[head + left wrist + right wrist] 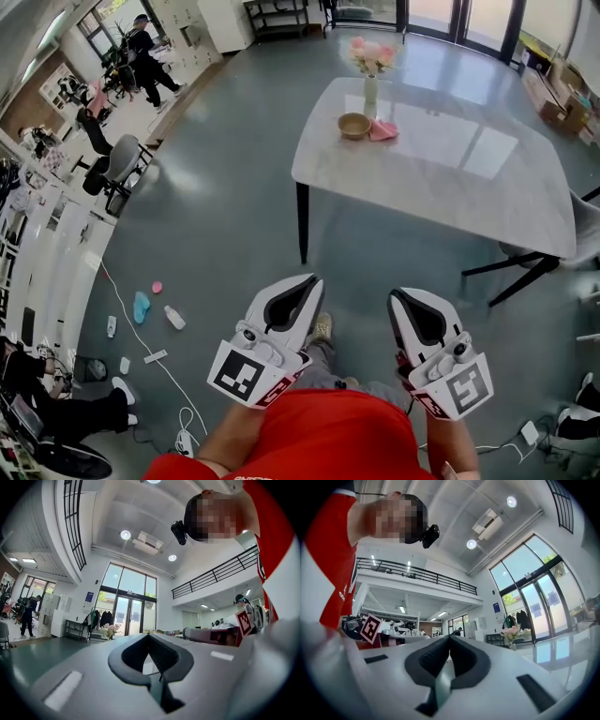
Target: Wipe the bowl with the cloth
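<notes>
A small tan bowl stands on the far part of a pale marble table, with a pink cloth lying just to its right. Both grippers are held low in front of the person's red shirt, well short of the table. My left gripper is shut with nothing in it, its tips meeting. My right gripper is likewise shut and empty, tips together. Neither gripper view shows the bowl or cloth.
A white vase of pink flowers stands behind the bowl. A grey chair sits at the table's right. Bottles and a cable litter the floor at left. A person stands far off at the upper left by office chairs.
</notes>
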Available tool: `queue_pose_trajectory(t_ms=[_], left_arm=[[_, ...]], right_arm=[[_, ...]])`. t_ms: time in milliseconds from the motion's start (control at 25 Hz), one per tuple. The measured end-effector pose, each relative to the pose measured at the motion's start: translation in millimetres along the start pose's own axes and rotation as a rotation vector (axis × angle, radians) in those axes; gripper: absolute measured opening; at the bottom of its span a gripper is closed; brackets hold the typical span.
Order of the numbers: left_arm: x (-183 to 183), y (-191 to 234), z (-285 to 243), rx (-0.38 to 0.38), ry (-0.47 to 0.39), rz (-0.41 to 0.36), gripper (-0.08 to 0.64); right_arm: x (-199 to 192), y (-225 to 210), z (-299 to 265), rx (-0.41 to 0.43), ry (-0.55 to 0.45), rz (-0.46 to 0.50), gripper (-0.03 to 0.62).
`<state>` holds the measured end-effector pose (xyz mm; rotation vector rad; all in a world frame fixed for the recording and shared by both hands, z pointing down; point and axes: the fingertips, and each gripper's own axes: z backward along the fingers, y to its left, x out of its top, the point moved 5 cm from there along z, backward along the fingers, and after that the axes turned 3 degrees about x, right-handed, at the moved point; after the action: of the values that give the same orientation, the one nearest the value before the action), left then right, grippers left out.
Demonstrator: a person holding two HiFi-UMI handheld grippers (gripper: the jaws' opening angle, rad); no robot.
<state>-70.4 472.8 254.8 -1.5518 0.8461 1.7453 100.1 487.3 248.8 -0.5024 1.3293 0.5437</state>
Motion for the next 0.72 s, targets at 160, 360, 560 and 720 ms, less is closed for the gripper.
queue_pose_trajectory(t_ms=[160,360,560,720], left_arm=[[1.0,37.2,-35.2,-0.029,0.002,-0.016,0.005],[2.3,82.2,-72.6,-0.073,0.017,0.002,0.005],[-1.1,125.2,-106.7,-0.109,0.019,0.025,0.005],[-5.1,155.5,-126.3,-0.139,0.035,0.042,0.005]], right_arm=[[-0.8,-29.9,-39.8,-0.027,0.005,0.015,0.002],[-5.7,-61.9,-86.6,-0.078,0.007,0.005,0.002],[-13.1,-87.5,-130.9,-0.110,0.016,0.001,0.002],[-19.0,-105.9,-159.3,-0.143,0.022,0.007,0.002]])
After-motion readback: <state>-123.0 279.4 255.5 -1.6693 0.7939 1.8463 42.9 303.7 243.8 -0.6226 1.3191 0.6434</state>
